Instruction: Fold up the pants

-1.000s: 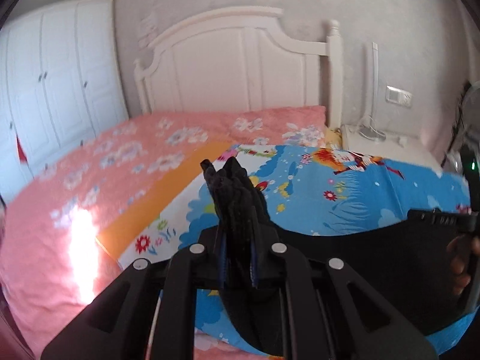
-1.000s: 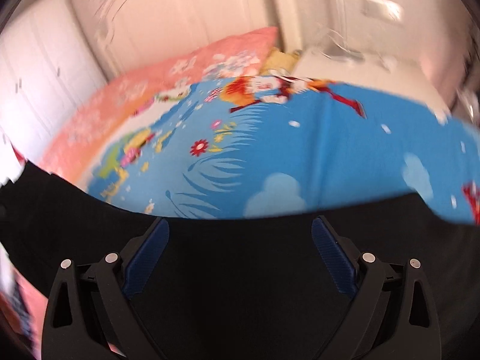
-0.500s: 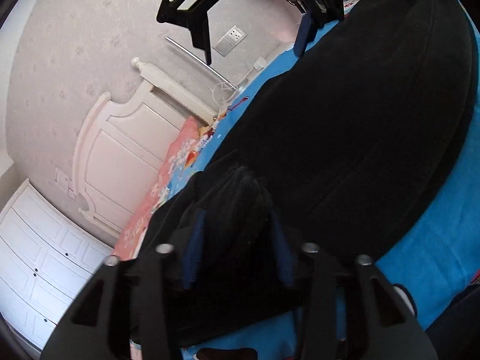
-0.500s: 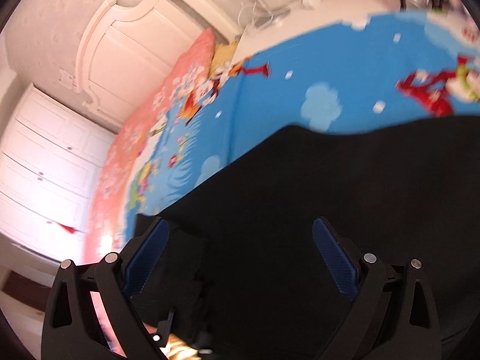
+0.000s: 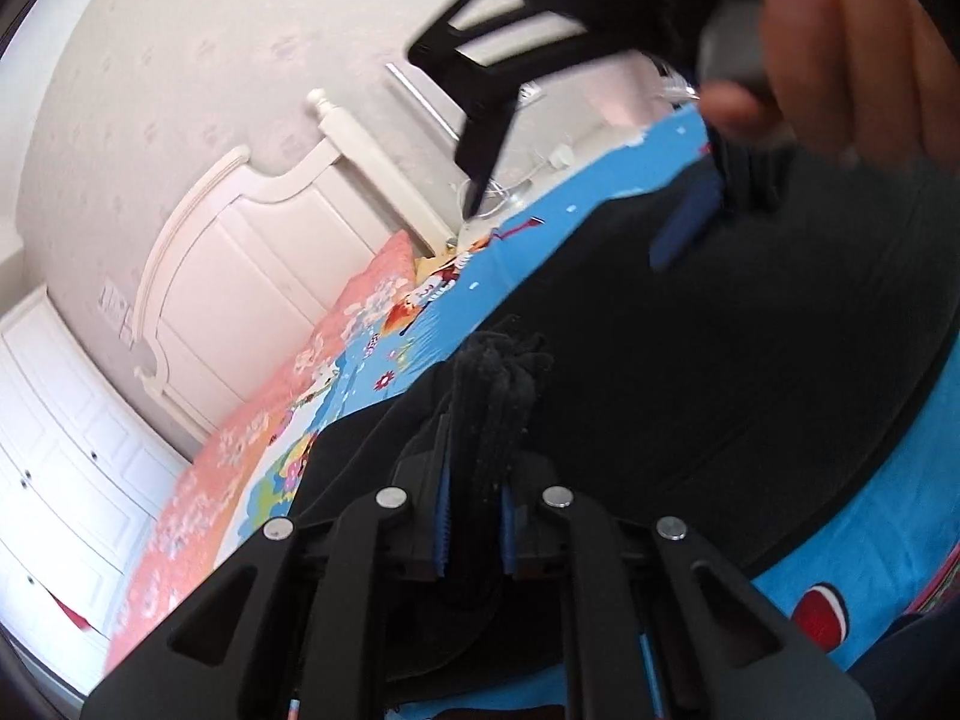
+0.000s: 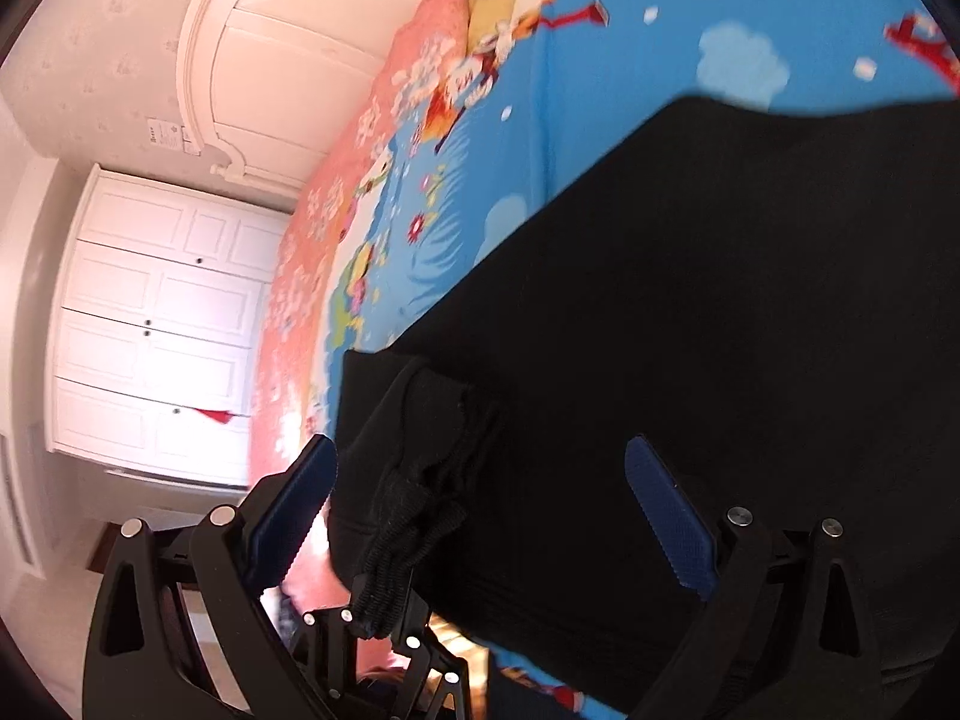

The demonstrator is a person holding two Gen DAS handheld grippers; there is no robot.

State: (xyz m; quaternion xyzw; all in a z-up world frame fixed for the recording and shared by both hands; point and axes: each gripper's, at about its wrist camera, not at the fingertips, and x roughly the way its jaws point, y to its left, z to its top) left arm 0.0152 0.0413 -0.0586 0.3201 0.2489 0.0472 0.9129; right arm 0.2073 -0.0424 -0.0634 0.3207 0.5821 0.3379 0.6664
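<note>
The black pants (image 5: pixel 690 372) lie spread on the blue cartoon blanket (image 5: pixel 858 546) on the bed. My left gripper (image 5: pixel 474 516) is shut on a bunched edge of the pants, the dark fabric sticking out between its blue pads. My right gripper (image 6: pixel 480 516) is open above the pants (image 6: pixel 690 312), its blue pads wide apart and empty. In the right wrist view the left gripper (image 6: pixel 378 606) shows at the bottom, clamping the bunched fabric. In the left wrist view the right gripper (image 5: pixel 576 138) hovers at the top with a hand on it.
A pink flowered bedspread (image 5: pixel 240 462) covers the left of the bed. A white headboard (image 5: pixel 252 252) and white wardrobe doors (image 6: pixel 156 324) stand behind. A white nightstand with cables (image 5: pixel 540 168) sits beside the bed.
Both cameras have tilted and swung. My left gripper closed tighter on the bunched pants edge. My right gripper stayed open and moved nearer over the pants towards the left gripper.
</note>
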